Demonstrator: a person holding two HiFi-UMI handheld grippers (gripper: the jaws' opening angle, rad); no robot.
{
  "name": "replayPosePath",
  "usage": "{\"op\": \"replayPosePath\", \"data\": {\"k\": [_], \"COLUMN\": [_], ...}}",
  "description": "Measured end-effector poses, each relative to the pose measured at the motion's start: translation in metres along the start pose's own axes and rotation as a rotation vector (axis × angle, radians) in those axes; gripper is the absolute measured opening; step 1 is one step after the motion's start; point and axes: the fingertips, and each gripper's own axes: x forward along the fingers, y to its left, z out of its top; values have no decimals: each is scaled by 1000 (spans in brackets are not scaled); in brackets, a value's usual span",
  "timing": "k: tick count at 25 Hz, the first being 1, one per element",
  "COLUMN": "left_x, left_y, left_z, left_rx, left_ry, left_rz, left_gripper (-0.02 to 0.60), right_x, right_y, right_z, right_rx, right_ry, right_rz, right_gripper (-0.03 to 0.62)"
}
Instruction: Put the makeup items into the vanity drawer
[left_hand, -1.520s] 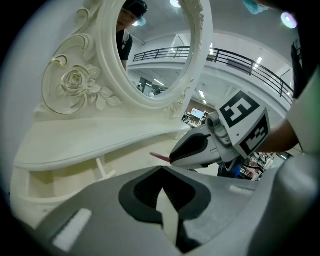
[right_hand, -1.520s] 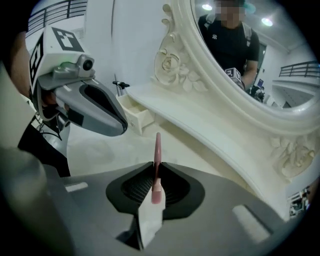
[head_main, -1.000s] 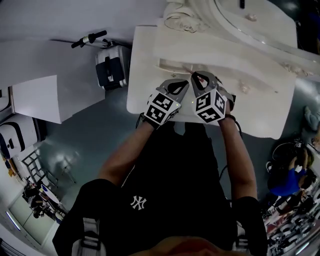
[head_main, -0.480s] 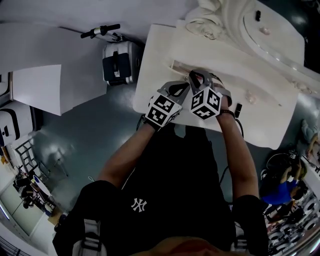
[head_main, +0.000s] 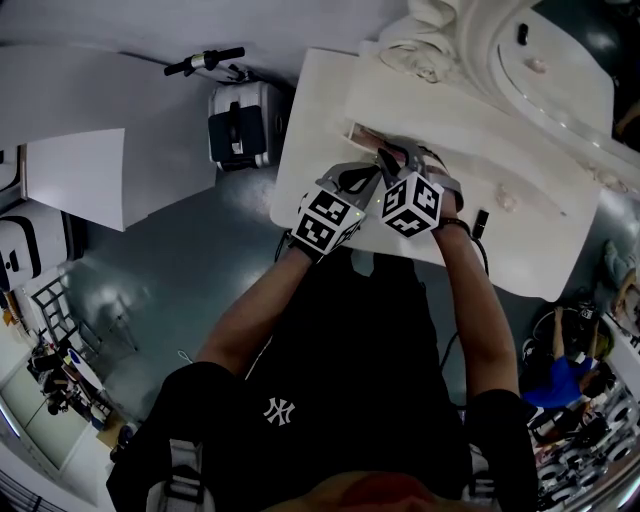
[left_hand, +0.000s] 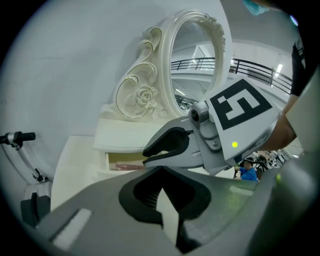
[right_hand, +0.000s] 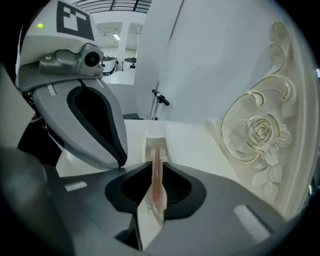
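The white vanity (head_main: 320, 190) has a small drawer (head_main: 360, 133) standing open. My right gripper (head_main: 392, 157) points down at it, with a thin pink makeup stick (right_hand: 156, 177) between its jaws. The stick's far end (left_hand: 127, 165) reaches into the drawer (right_hand: 155, 142). These jaws have just been opening, a sliver of light shows beside the stick, and I read them as open. My left gripper (head_main: 362, 174) hovers close beside the right one, shut and empty (left_hand: 161, 188). The right gripper's jaws (left_hand: 148, 153) show in the left gripper view.
An ornate oval mirror (left_hand: 195, 75) rises behind the drawer. A small black item (head_main: 479, 220) and a pale one (head_main: 505, 201) lie on the vanity top to the right. On the floor to the left stand a suitcase (head_main: 240, 125) and a white board (head_main: 75, 175).
Both grippers have drawn nearer to the drawer's opening. The right one has rolled a little, and the pink stick's tip now sits in the drawer.
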Motion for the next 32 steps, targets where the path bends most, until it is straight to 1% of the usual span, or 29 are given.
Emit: {"op": "replayPosePath", "data": {"k": [4,10,13,17,24,32], "left_x": [2,13,22,36,60,89], "left_y": [-2,-22,-38,-63,-115,-168], "left_z": [-1,4,9,16,20,14], "left_rx": [4,41,62,97,166,214], "left_ry": [3,8,12,23,52,92], "left_rz": [-14,-74,-108,-165,-258,-340], "left_gripper": [0,0,0,0,0,0], "right_x": [-8,-40,-58,-86,-132,-169], "right_y": [-1,0,-2,-7,-7,5], "right_z": [-1,-22,-43,-75,-131,-193], "right_rx": [39,219,307,413,596,770], "right_ry": [-9,-41,-48,-49,-44,-29], "right_rz": [-14,-72,-107,-183,-292,-373], "right_gripper": [92,67,51,27,26,26]}}
